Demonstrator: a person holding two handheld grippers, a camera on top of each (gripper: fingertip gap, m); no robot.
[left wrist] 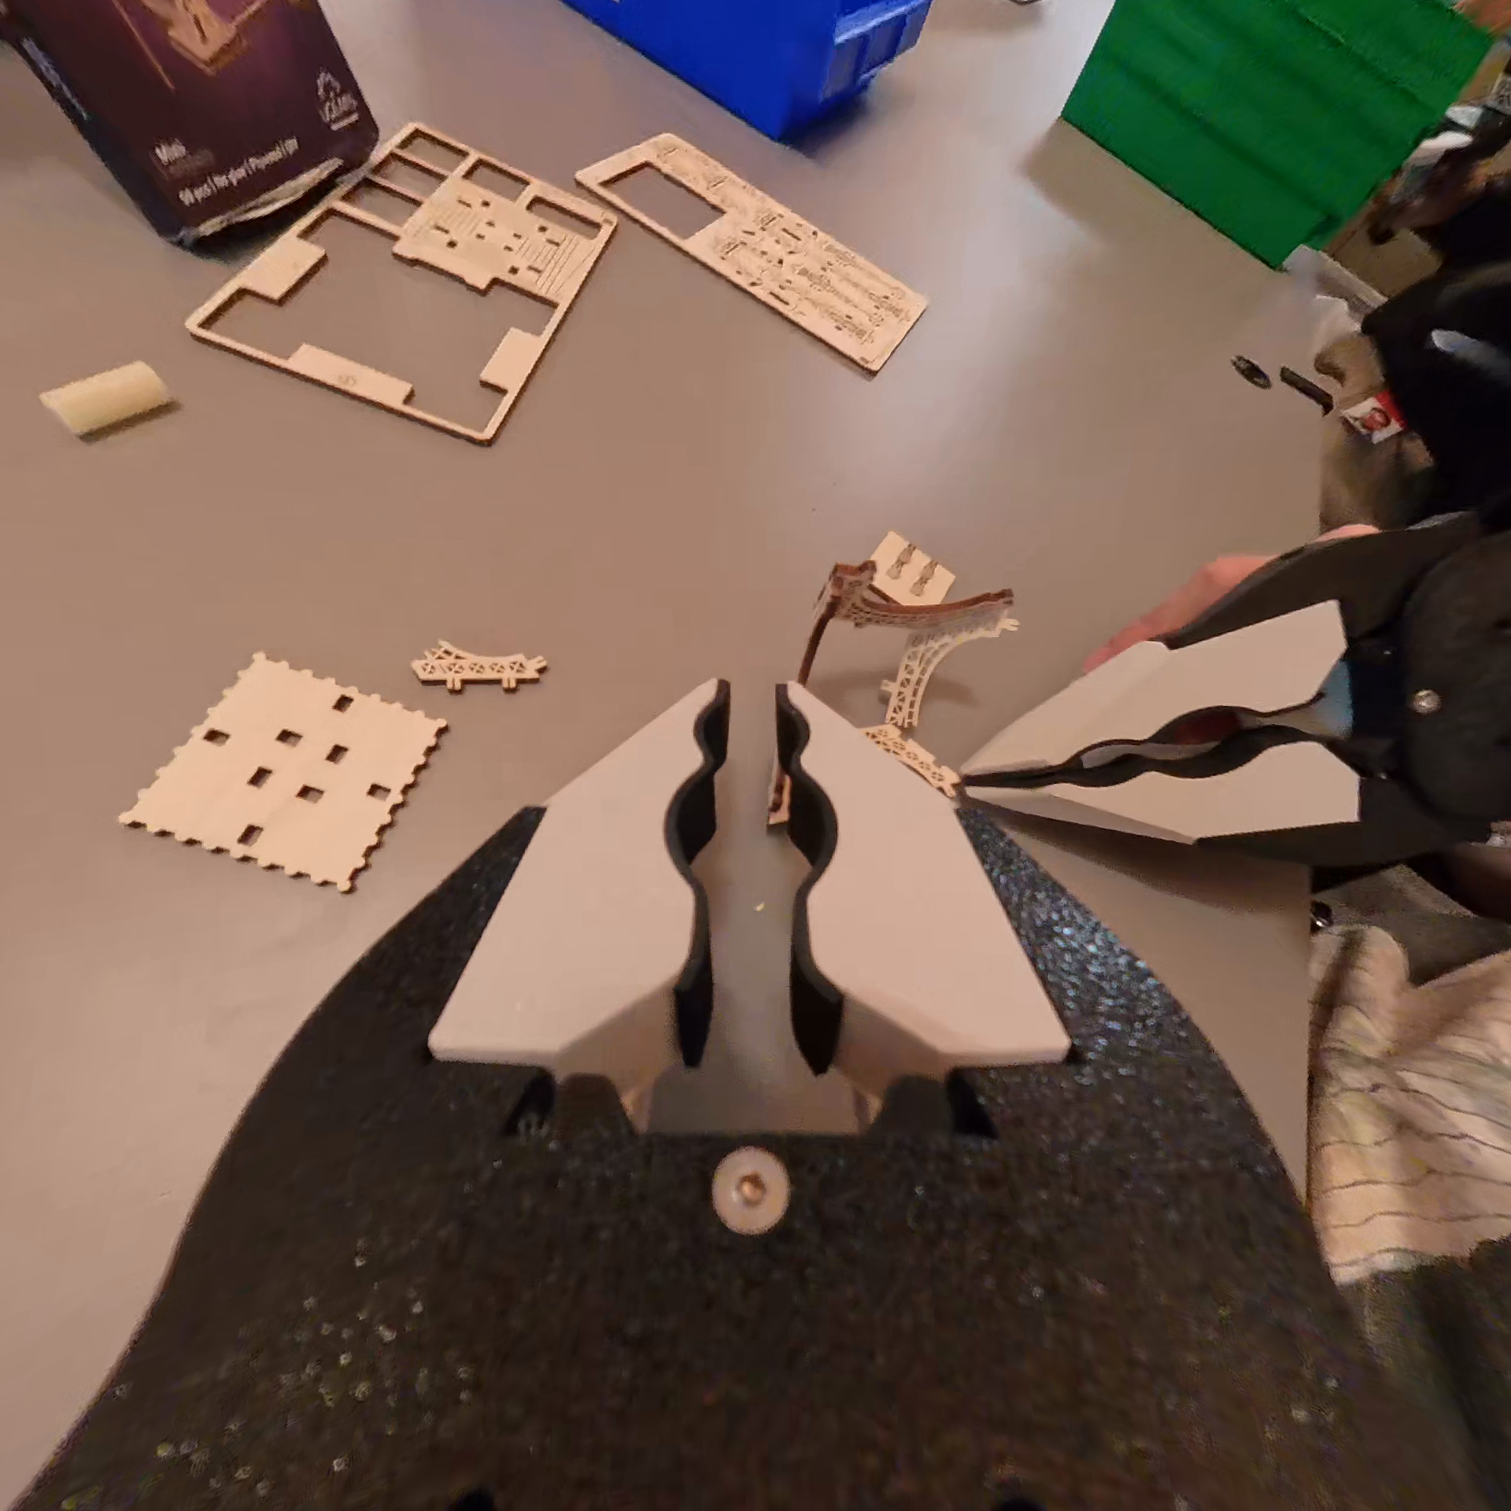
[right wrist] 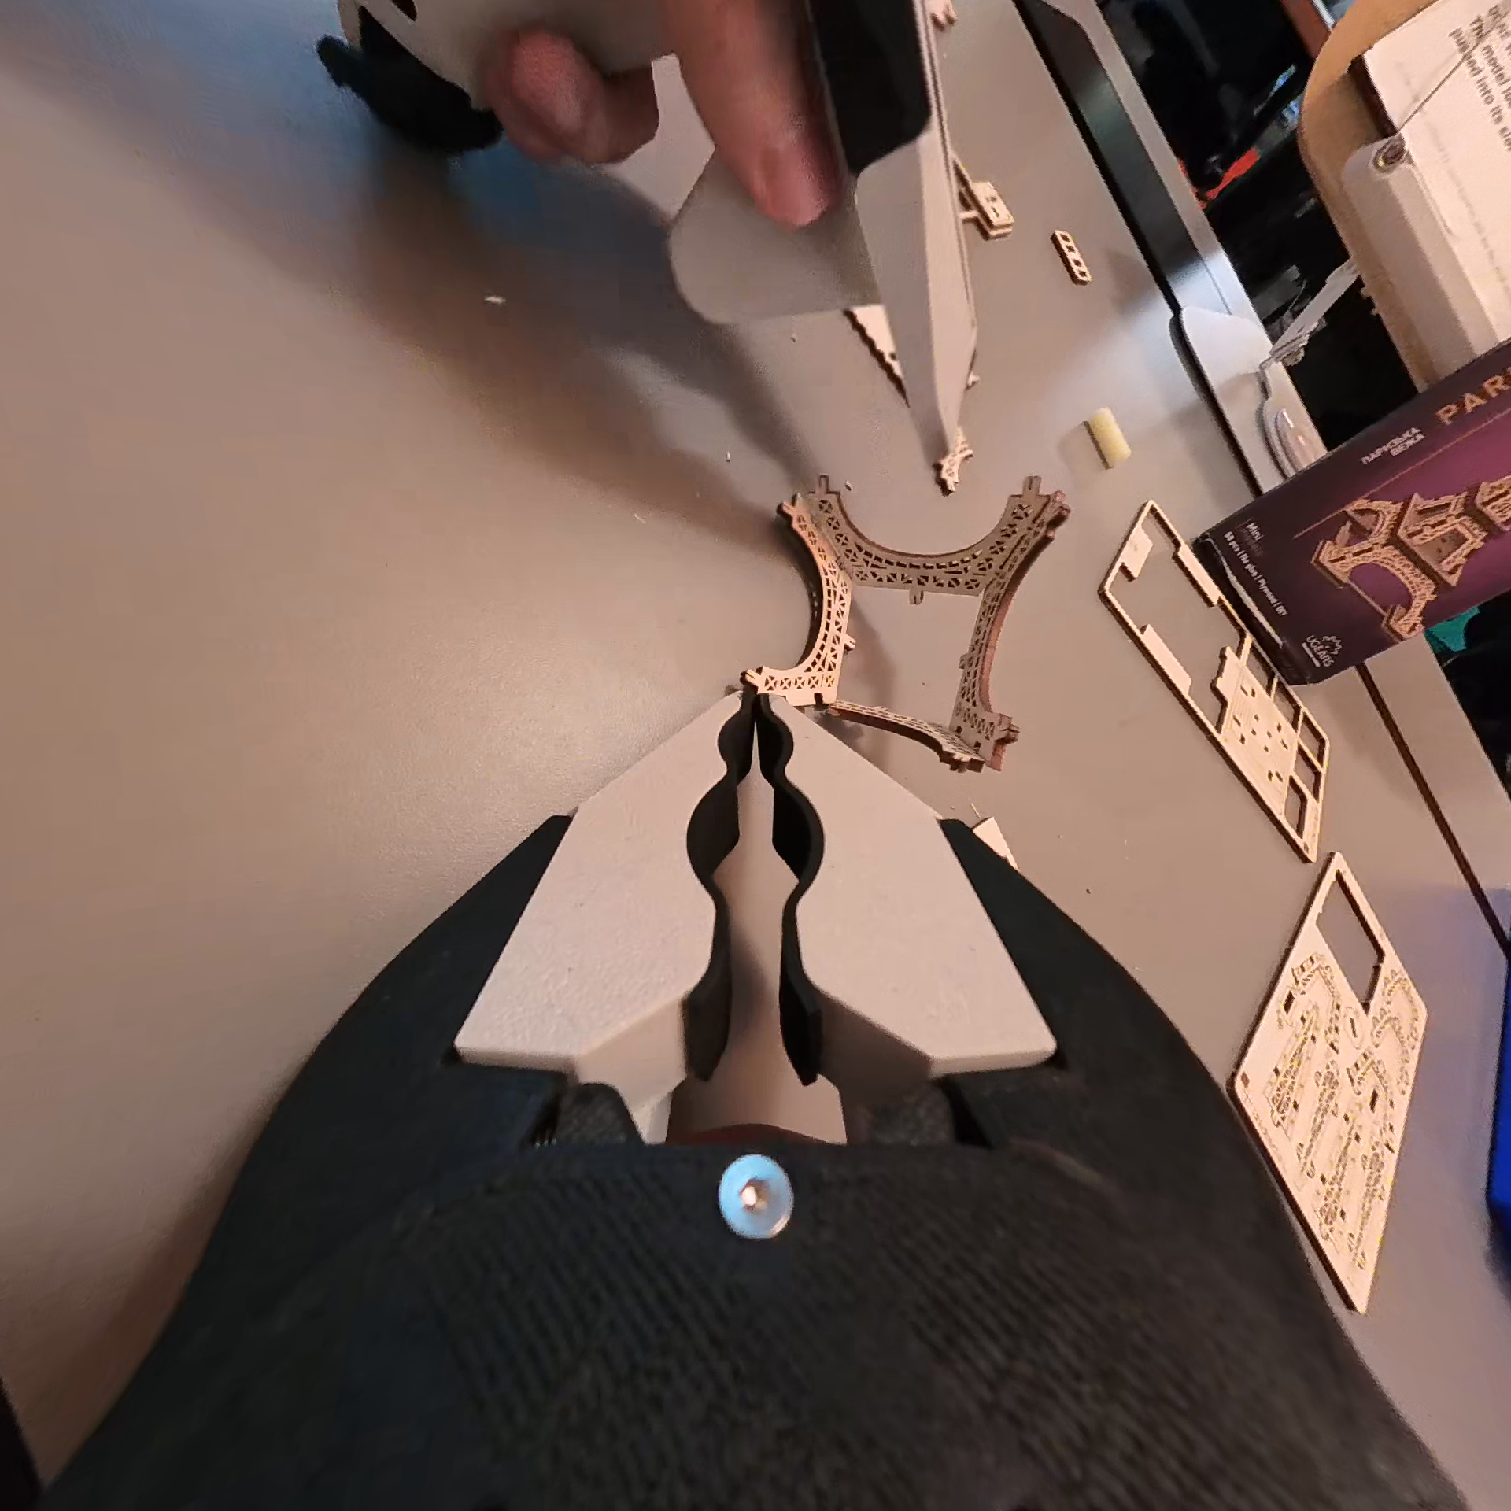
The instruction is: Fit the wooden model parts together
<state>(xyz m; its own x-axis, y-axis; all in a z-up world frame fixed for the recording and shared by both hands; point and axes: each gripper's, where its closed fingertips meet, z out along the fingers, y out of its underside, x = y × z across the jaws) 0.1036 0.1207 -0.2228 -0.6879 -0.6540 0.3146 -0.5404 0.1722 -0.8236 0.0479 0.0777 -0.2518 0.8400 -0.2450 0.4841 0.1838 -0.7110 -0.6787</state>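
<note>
A square frame of wooden lattice arches stands on the grey table; it also shows in the left wrist view. My right gripper is shut on one foot of the frame and comes in from the right in the left wrist view. My left gripper is narrowly open just left of the frame. A small wooden piece shows in its gap, beside the right pad. In the right wrist view the left gripper hangs over the frame's far side, held by a hand.
A notched square base plate and a small lattice strip lie to the left. Two punched-out wooden sheets, a dark box, a pale block, a blue bin and a green bin lie beyond. Spacing between my two grippers at the tips: around 8 centimetres. The pale block is about 20 centimetres from my left fingertips and 25 centimetres from my right.
</note>
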